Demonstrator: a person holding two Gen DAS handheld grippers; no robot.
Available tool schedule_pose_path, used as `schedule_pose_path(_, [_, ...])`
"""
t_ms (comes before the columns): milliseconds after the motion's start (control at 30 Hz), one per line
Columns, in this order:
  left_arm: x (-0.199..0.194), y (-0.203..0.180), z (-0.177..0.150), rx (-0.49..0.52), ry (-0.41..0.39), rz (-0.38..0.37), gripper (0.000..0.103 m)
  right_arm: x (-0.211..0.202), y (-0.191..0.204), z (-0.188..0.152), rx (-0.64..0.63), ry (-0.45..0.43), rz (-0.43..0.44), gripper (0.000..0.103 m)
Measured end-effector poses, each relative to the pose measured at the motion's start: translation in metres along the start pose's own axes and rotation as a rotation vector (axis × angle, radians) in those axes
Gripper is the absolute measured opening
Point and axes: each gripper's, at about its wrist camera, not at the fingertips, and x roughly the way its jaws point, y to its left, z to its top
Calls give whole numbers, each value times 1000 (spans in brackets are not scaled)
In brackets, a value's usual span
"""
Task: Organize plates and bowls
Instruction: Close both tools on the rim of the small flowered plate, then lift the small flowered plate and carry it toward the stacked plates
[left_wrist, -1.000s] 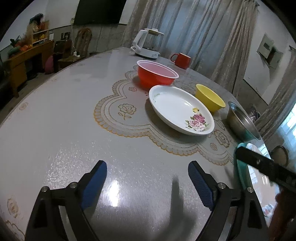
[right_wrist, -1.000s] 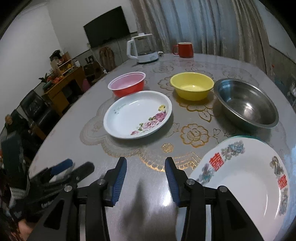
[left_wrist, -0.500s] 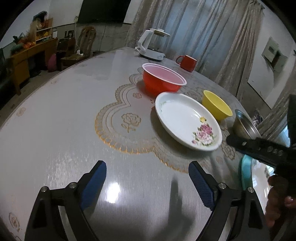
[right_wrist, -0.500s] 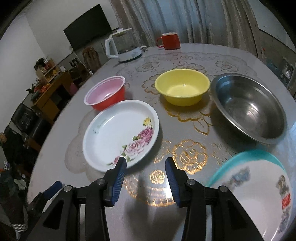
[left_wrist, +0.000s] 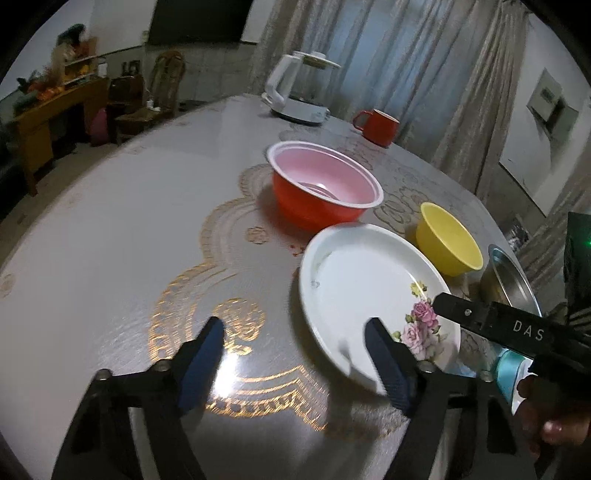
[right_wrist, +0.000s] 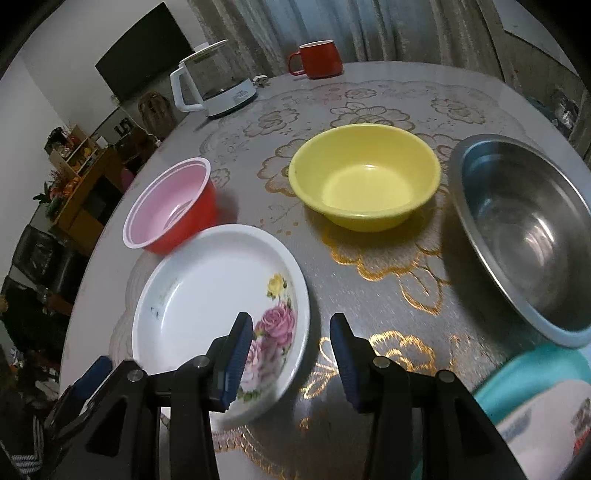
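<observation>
Nearest to me, the left tongs (left_wrist: 293, 363) are hanging open over the patterned table (left_wrist: 122, 236); their jaws have just been closing in, with only the near rim of the white rose-painted plate (left_wrist: 364, 284) lying between the blue pads and neither pad pressing on it. The right tongs (right_wrist: 291, 356) are standing partly open and empty, their left pad hovering above the plate's roses, the other over bare table. I judge both are converging on that plate's near edge so it can be lifted, probably towards the teal-rimmed printed plate (right_wrist: 535, 398) sitting at the right, near edge. Just beyond the rose plate, the red plastic bowl with its pink inside (right_wrist: 171, 208) is resting close against its far rim. The yellow bowl (right_wrist: 364, 177) and the steel bowl (right_wrist: 524, 229) are sitting apart, not nested yet. Farther back, the white kettle (right_wrist: 214, 85) and red mug (right_wrist: 317, 59) are staying out of the way.
</observation>
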Motion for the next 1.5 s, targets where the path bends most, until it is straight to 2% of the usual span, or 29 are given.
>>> schedule_pose_path(100, [13, -1, 5, 11, 23, -15, 64, 5, -2, 1, 2, -6, 22, 37])
schedule_pose_path(200, [18, -5, 7, 47, 15, -14, 62, 10, -5, 2, 14, -1, 34, 35])
schedule_pose_path(300, [22, -8, 10, 75, 10, 0, 57, 18, -6, 2, 24, 14, 50, 30])
schedule_pose_path(333, [23, -10, 10, 89, 6, 4, 52, 18, -5, 3, 18, 9, 43, 30])
schedule_pose_path(433, [24, -16, 8, 133, 6, 13, 41, 22, 9, 5, -77, 23, 12, 31])
schedule_pose_path(533, [24, -24, 4, 186, 20, 3, 36, 24, 24, 3, -178, 29, -58, 31])
schedule_pose_path(600, [23, -27, 2, 208, 20, 17, 36, 25, 25, 2, -183, 30, -66, 31])
schedule_pose_path(733, [15, -21, -4, 206, 19, -2, 32, 21, 34, -4, -234, 27, -109, 31])
schedule_pose_path(867, [5, -15, -16, 209, 7, 23, 33, 10, 50, -26, -325, 21, -176, 31])
schedule_pose_path(967, [-5, -7, -26, 185, 3, 20, 33, 2, 59, -44, -351, 8, -186, 31])
schedule_pose_path(1067, [-18, -2, -37, 177, 1, 31, 34, -7, 63, -61, -333, 13, -149, 32])
schedule_pose_path(1233, [-45, 4, -66, 173, -7, 49, 34, -22, 63, -98, -287, 21, -3, 35])
schedule_pose_path(1333, [-54, 8, -78, 148, -20, 41, 35, -32, 63, -116, -301, -14, 32, 35])
schedule_pose_path(1500, [-61, 12, -83, 128, -17, 32, 37, -40, 56, -125, -264, -31, 95, 35])
